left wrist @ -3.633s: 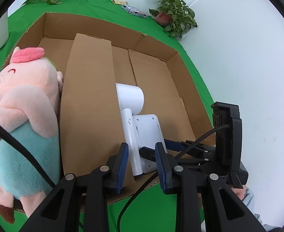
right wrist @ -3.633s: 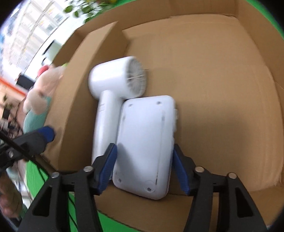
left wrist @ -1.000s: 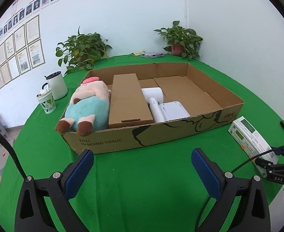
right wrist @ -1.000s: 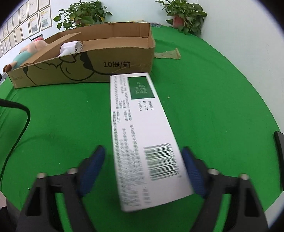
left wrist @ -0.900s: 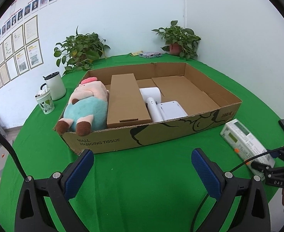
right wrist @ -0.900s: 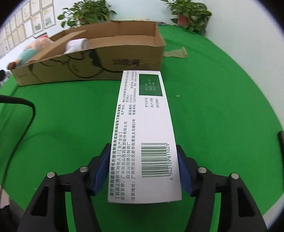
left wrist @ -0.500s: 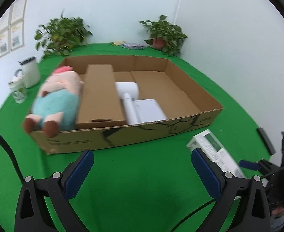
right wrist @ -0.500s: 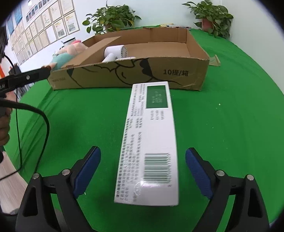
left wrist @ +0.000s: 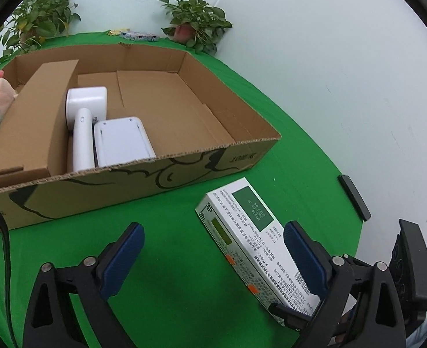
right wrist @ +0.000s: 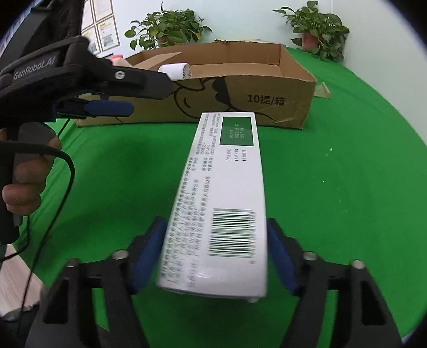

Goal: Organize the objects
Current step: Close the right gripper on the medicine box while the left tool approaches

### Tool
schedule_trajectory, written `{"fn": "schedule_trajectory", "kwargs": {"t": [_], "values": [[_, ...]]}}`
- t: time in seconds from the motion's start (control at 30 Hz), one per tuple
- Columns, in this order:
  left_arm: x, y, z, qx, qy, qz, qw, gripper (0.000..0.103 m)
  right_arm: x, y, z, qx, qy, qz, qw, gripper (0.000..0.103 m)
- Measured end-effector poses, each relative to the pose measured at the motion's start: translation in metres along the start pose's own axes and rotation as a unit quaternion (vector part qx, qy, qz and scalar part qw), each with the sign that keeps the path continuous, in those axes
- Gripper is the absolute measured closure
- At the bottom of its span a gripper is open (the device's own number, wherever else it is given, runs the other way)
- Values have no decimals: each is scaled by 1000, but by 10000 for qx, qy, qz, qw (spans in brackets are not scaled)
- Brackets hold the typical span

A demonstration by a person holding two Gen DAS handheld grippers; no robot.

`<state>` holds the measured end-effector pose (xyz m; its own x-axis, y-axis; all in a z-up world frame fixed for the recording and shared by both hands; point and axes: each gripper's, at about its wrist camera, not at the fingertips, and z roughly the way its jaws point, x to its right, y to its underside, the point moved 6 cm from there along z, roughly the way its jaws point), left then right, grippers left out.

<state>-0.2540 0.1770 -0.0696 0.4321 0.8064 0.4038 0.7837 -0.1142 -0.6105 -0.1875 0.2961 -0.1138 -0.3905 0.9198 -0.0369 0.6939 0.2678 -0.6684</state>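
Tilting down toward the green bench [left wrist: 184,290], the right tool [right wrist: 213,249] has just closed its jaws on the near end of the white carton [right wrist: 225,203], gripping it just off the cloth near the bench's right edge. The left tool [left wrist: 213,249], held in a hand [right wrist: 24,179], angles down beside it, jaws wide, narrowing slightly, holding nothing. The box [left wrist: 184,156] sits beyond.

Corrugated cardboard box [left wrist: 143,171], green cloth table [left wrist: 184,290]
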Motion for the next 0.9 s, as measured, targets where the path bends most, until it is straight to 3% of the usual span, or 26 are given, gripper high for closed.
{"fn": "schedule_trajectory", "kwargs": {"t": [0.07, 0.17, 0.2, 0.23, 0.27, 0.4, 0.5, 0.6, 0.73, 0.8, 0.9], "values": [[-1, 6, 4, -111, 93, -82, 9999, 11, -6, 1, -2, -17, -33, -6, 10000, 38], [1, 23, 7, -366, 454, -278, 9979, 11, -19, 7, -10, -125, -492, 131, 9986, 37], [3, 29, 8, -466, 658, -367, 9961, 11, -23, 10, -13, -149, -556, 161, 9982, 33], [5, 35, 9, -578, 896, -460, 9932, 11, -26, 14, -15, -170, -569, 193, 9980, 20], [7, 38, 10, -662, 1068, -520, 9907, 11, -27, 18, -16, -168, -549, 268, 9980, 17], [14, 46, 25, -1027, 1352, -717, 9829, 11, -29, 22, -6, -243, -543, 443, 9972, 17], [16, 52, 38, -1231, 1420, -868, 9783, 11, -32, 16, -3, -164, -341, 248, 9990, 17], [16, 53, 41, -1166, 1504, -972, 9769, 14, -33, 11, -2, -20, -182, 58, 9998, 18], [17, 60, 41, -1136, 1594, -1115, 9743, 20, -33, 14, -7, 142, -117, 2, 9998, 37], [16, 63, 40, -1072, 1536, -1158, 9755, 26, -34, 19, -8, 99, -174, 43, 9998, 38], [14, 68, 38, -1010, 1492, -1272, 9754, 27, -35, 26, -14, 166, -229, 266, 9992, 38]]}}
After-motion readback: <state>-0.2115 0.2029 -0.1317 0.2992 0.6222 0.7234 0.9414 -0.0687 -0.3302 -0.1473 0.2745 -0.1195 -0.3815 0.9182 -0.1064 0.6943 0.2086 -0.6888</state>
